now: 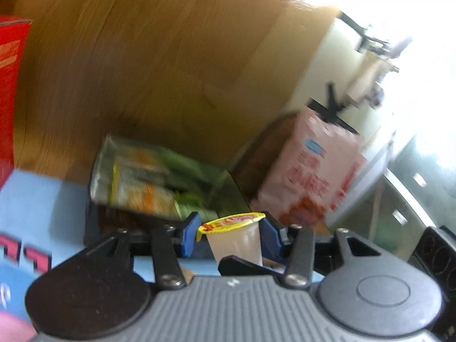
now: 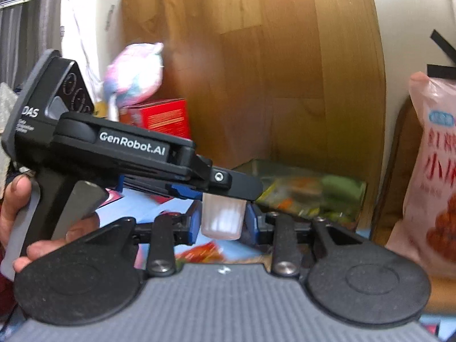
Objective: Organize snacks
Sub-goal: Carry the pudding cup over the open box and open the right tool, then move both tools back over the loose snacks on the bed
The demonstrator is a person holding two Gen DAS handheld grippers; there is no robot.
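Left wrist view: the left gripper (image 1: 228, 232) holds a jelly cup (image 1: 235, 239) between its blue pads (image 1: 189, 235), gripped at the sides just under the yellow-and-red foil lid, the cup upright and slightly tilted. Just beyond the jaws, to the left, lies a green packet (image 1: 148, 179) in a dark tray (image 1: 228, 188). Beyond the jaws to the right stands a pink bag (image 1: 310, 171). Far left is a red box (image 1: 11, 85), and under the jaws a blue surface (image 1: 42, 199). A wooden panel (image 1: 171, 57) fills the background.

Right wrist view: the right gripper (image 2: 221, 223) clamps the lower body of the same cup (image 2: 223, 218) between its blue pads (image 2: 195, 225). The left gripper (image 2: 222, 183) reaches in from the left, directly above these jaws, pinching the cup's top; a hand (image 2: 17, 222) grips its handle. Beyond the jaws to the right lies the green packet (image 2: 307, 191), far right the pink bag (image 2: 433, 171). Behind the left gripper sit the red box (image 2: 162, 115) and a pastel plush toy (image 2: 134, 74).
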